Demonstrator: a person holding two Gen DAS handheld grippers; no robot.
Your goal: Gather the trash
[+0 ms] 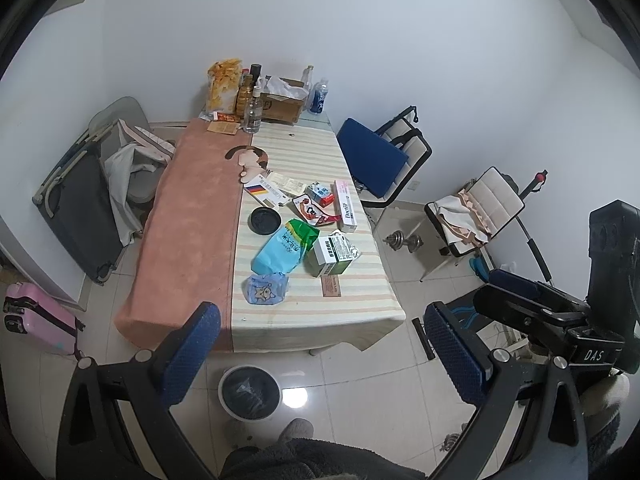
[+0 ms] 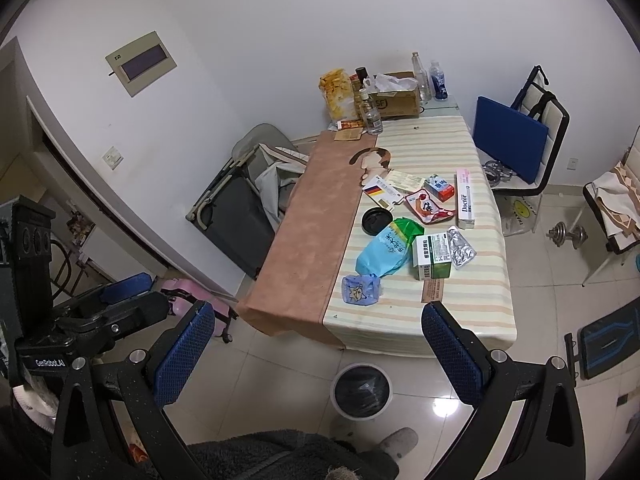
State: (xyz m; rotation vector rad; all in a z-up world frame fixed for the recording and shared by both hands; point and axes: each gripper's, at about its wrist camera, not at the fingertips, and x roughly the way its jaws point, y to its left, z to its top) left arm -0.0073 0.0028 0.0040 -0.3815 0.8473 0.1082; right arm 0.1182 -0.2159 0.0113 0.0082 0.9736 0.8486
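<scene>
Below, bin [image 1: 249, 391] fronts littered table [image 1: 192, 216].

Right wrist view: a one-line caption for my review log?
Open right gripper hovers above bin, facing wrapper-strewn table.

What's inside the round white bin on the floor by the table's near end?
The round white bin holds a black liner bag, crinkled, with no trash visible on it. The bottom is dark, so small items there cannot be ruled out.
</scene>
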